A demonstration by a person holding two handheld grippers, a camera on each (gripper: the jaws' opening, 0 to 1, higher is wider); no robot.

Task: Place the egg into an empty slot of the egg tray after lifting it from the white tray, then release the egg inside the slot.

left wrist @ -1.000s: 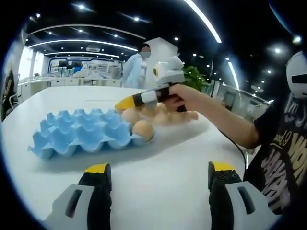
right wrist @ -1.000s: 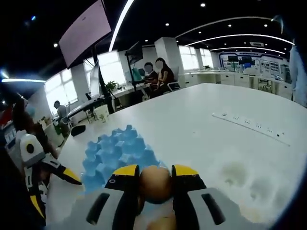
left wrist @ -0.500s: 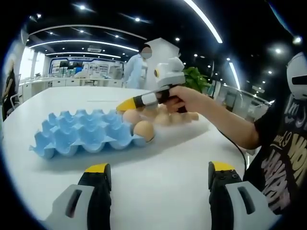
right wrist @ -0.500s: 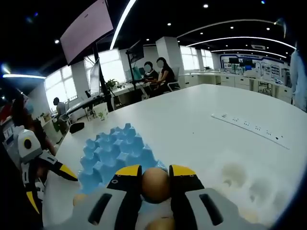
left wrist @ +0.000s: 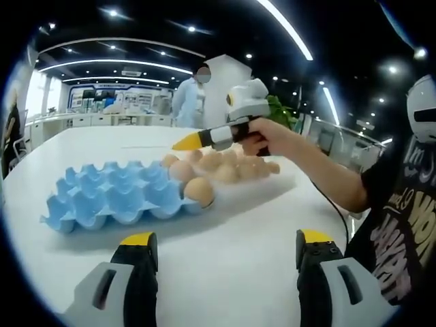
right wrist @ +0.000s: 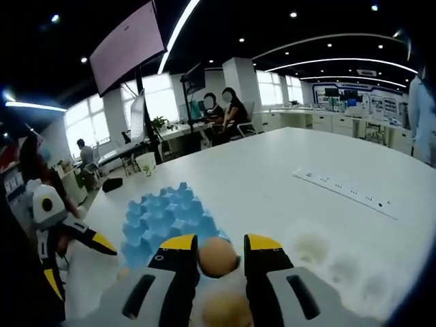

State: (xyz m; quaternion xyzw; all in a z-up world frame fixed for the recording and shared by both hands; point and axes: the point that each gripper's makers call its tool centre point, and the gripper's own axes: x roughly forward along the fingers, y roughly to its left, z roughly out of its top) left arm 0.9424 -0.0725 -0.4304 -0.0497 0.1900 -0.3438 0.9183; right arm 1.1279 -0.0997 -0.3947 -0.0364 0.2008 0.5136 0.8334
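Right tool (right wrist: 219, 246): jaws parted, egg (right wrist: 218, 257) between them, contact unclear, over blue egg tray (left wrist: 112, 197) near end; two eggs in tray's near-end slots; left tool (left wrist: 225, 242): wide open, empty, above bare white worktop (left wrist: 231, 225); broad open surface around tray edges.

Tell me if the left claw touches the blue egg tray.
Apart: left gripper view shows bare table between the left claw and the blue egg tray.

Both grippers share one build: grey jaw bodies with slotted openings, black inner faces and yellow tips. The right gripper (left wrist: 184, 142) carries a white housing above its handle. The person wears a black T-shirt (left wrist: 402, 225) with yellow-and-white lettering.
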